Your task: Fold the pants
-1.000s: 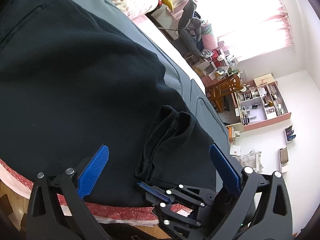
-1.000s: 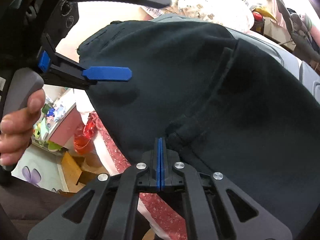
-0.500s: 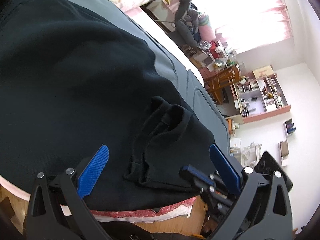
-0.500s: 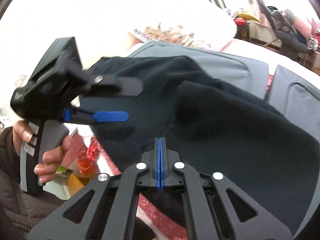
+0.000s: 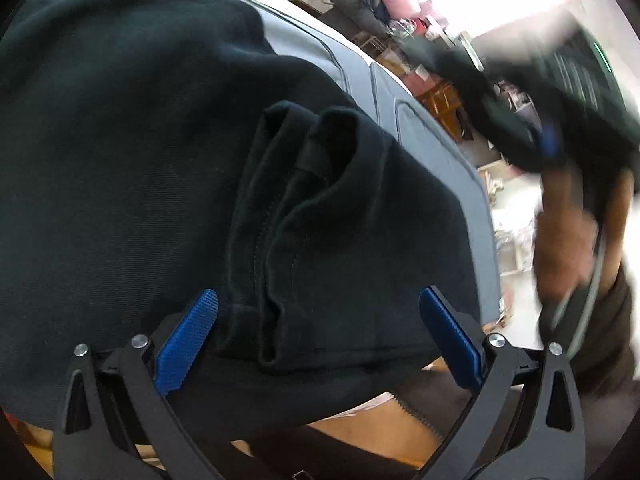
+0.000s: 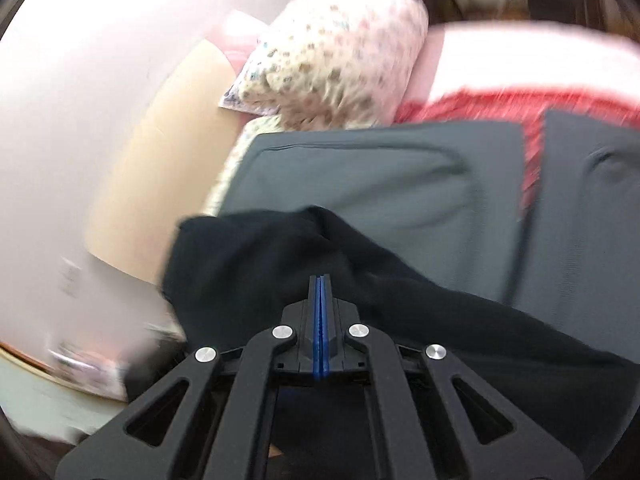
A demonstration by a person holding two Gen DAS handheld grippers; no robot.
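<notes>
Black pants (image 5: 120,160) lie spread on a grey mat (image 5: 420,128) on the bed. A bunched fold (image 5: 320,208) with a zipper seam sits at their near edge. My left gripper (image 5: 322,336) is open, its blue fingers (image 5: 192,336) standing on either side of that fold, close above the cloth. Off to the upper right, my right gripper (image 5: 552,144) is a blur held by a hand (image 5: 568,256). In its own view the right gripper (image 6: 320,284) is shut, pads together, with the pants (image 6: 440,320) below and behind it. I see no cloth pinched between the pads.
A flower-print pillow (image 6: 336,52) lies at the head of the bed past the grey mat (image 6: 360,184), with a red patterned sheet (image 6: 500,100) and a beige headboard (image 6: 160,160). The bed's near edge drops to a wooden floor (image 5: 380,420). Furniture and clutter (image 5: 440,96) stand beyond.
The right gripper, still shut, swung away from the fold's near edge, right and upward, and rolled toward the pillow. The left gripper came down closer, so the fold lies between its open fingers.
</notes>
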